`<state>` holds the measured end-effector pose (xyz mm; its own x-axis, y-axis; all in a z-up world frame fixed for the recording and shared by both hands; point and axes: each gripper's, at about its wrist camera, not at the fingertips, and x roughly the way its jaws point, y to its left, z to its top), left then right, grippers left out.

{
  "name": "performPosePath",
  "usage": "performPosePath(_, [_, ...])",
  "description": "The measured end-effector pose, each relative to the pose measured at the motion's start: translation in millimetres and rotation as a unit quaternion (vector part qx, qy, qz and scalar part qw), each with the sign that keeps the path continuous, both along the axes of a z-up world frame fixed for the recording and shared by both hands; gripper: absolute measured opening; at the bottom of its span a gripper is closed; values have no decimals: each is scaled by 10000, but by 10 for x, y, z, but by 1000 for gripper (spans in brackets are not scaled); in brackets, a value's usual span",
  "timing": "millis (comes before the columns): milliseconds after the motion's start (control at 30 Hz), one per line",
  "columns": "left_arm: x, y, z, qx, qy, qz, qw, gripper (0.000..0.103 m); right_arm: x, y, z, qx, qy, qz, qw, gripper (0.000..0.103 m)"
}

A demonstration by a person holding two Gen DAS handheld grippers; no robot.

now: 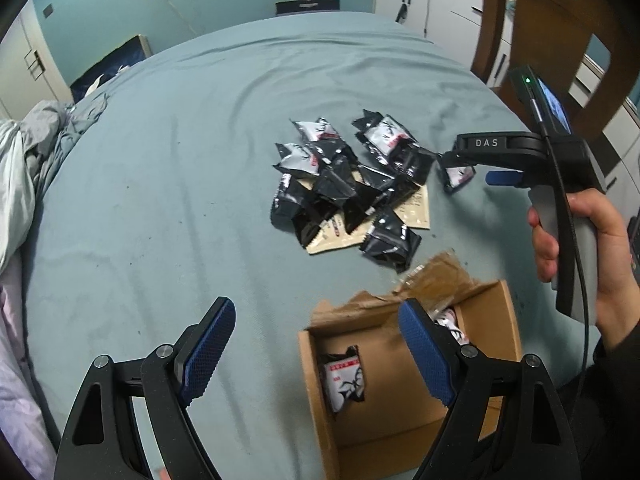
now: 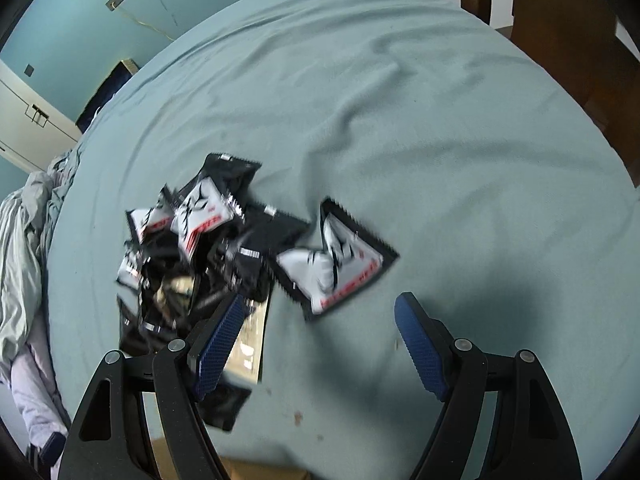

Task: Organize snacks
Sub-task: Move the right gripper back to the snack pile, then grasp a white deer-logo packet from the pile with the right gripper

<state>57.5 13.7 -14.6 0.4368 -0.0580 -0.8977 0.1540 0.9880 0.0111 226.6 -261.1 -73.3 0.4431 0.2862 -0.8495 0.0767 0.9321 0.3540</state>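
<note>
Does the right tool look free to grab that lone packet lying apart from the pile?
Probably yes: the right tool is open, the packet lies just ahead, clear of the pile.

Snack packets (image 1: 352,184) heaped beyond cardboard box (image 1: 408,392) — bedsheet (image 1: 180,160)

The letters "DAS" are printed in pale capitals on the black plastic body of the right gripper (image 1: 466,160); packet printing stays illegible.
</note>
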Motion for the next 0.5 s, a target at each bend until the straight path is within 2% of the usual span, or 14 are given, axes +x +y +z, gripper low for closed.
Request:
performPosePath(233, [85, 95, -49, -142, 122, 167, 9997, 85, 233, 106, -155, -197, 136, 82, 9997, 77])
performPosePath(400, [120, 159, 14, -159, -54, 309, 9994, 85, 353, 106, -247, -153, 158, 58, 9997, 75])
performPosePath(467, [135, 192, 33, -139, -147, 375, 9991, 85, 345, 97, -232, -61, 162, 87, 9998, 55])
performPosePath(500, [143, 210, 36, -125, -179, 415, 9989, 85, 329, 92, -216, -47, 203, 100, 9997, 53])
